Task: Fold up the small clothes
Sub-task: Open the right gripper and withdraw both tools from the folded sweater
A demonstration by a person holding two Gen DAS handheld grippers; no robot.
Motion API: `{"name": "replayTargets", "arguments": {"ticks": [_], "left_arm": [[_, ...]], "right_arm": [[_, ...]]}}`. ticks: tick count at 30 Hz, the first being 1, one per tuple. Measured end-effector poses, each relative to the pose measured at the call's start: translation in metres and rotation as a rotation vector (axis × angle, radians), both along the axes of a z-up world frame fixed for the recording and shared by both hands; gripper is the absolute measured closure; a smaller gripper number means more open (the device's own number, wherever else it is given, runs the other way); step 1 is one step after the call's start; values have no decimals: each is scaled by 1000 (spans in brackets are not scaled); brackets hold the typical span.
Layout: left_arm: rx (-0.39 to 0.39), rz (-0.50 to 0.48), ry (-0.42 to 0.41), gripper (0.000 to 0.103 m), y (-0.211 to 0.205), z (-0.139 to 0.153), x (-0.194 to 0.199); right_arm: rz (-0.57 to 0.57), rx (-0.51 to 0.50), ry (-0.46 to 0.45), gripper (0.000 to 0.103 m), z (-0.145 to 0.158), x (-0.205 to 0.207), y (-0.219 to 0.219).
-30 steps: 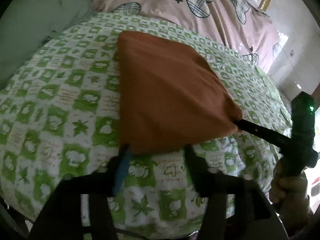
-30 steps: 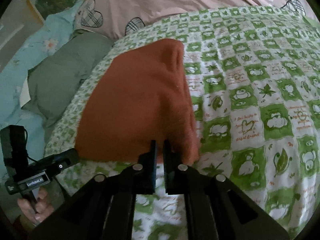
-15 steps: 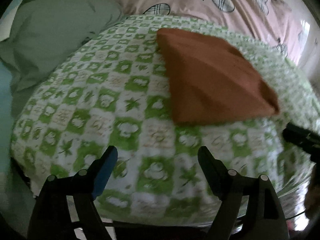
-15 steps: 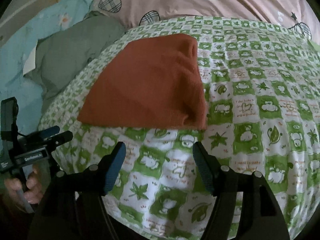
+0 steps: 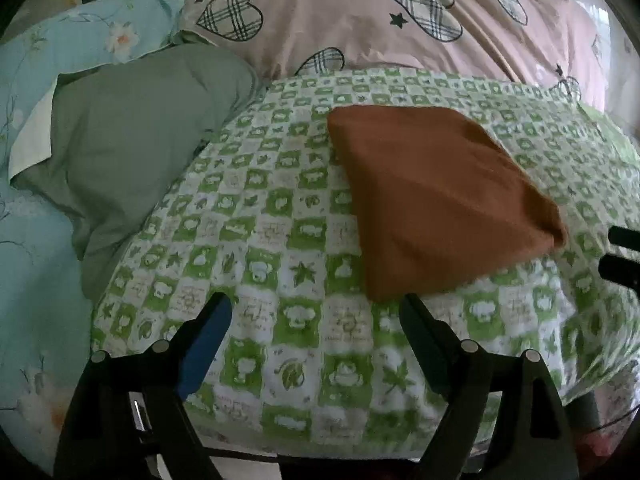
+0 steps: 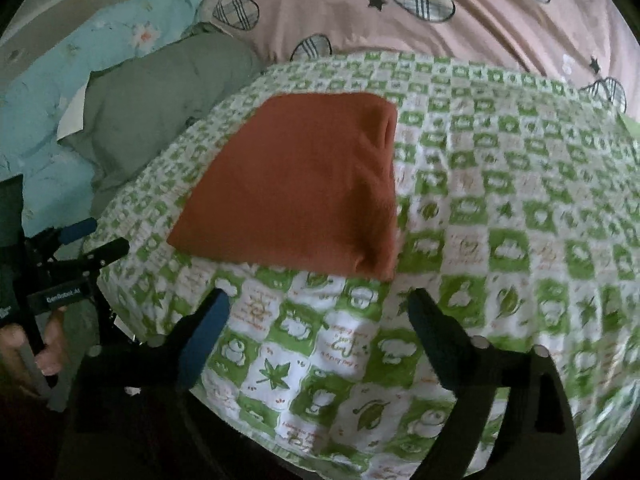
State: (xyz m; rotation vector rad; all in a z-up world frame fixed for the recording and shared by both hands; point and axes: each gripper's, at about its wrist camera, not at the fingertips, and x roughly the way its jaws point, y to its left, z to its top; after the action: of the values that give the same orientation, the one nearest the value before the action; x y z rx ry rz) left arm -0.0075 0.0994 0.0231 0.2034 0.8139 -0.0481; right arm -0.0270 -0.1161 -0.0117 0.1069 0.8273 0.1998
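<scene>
Far left, light blue floral bedding (image 5: 36,216) with a grey-green pillow (image 5: 132,152) lying on it, beside the green-and-white checked patterned sheet (image 5: 280,240) covering the bed. Left tool (image 5: 316,312) spread wide, empty, hovering over the near edge of the checked sheet; its left finger carries a blue pad (image 5: 204,344). In the right wrist view the left tool (image 6: 96,240) shows at far left, gripped by a hand (image 6: 44,344), apart from the cloth. Folded rust-orange cloth garment (image 5: 436,200) lies flat on the checked sheet, right of centre in the left view, near corner just ahead of the left tool's right finger, not touching. Pink duvet with plaid hearts and black stars (image 5: 400,20) behind. Right tool (image 6: 318,304) also spread wide, empty, just short of the garment (image 6: 296,184)'s near edge; its fingertips show at the right edge of the left view (image 5: 624,256).
</scene>
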Motion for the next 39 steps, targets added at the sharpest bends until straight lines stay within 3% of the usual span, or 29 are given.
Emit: {"name": "replayTargets", "arguments": {"ticks": [8,16,39], "left_arm": [[51,18,78,17,-8,-25,15],[45,16,149,17,-13,-36,28],[12,3,92,17,-19,-5,41]], "right_arm": [[18,0,76,8,-17,9,1],[38,-12,124,8,-28,25,13],[46,-35,78,8,-4,51,21]]}}
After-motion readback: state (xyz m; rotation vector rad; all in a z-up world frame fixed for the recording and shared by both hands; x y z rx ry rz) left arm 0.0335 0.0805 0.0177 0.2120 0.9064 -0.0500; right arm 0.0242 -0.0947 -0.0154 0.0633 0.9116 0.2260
